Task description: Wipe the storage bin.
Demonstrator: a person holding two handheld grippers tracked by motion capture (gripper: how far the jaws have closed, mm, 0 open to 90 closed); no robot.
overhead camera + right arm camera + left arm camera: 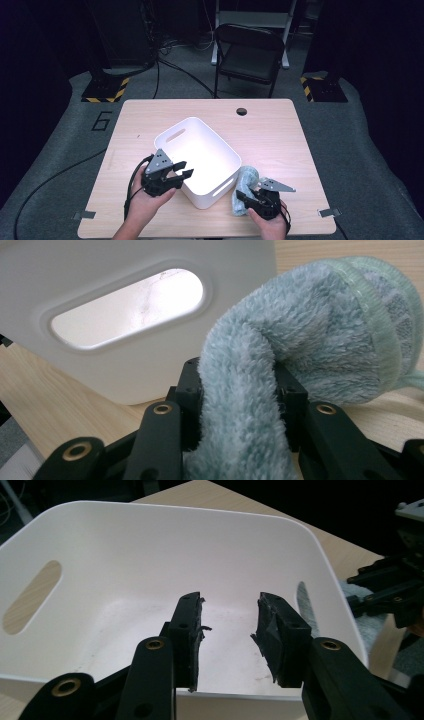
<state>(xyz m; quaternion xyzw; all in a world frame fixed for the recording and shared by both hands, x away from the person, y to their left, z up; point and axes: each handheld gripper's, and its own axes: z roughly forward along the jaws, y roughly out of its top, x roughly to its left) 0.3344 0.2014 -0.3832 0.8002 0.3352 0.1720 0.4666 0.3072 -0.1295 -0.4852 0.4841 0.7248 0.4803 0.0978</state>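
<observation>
A white plastic bin [172, 131] with slot handles sits in the middle of the wooden table. My left gripper [184, 169] hovers over the bin's near-left rim, its jaws apart with nothing between them. In the left gripper view the bin's bare white inside [125, 550] lies beyond the left gripper [230, 630], and the right gripper [390, 592] shows at the far right. A fluffy pale blue-green cloth [247, 181] lies against the bin's near-right wall. My right gripper [243, 198] is shut on it. In the right gripper view the cloth [310, 330] bulges up out of the right gripper [240, 395], beside the bin's handle slot [127, 307].
The table [280, 135] has a round cable hole [242, 111] near its far edge. A black folding chair [250, 52] stands behind it. Yellow-and-black striped stand bases [105, 92] sit on the floor at both far corners. Cables trail from the grippers over the near edge.
</observation>
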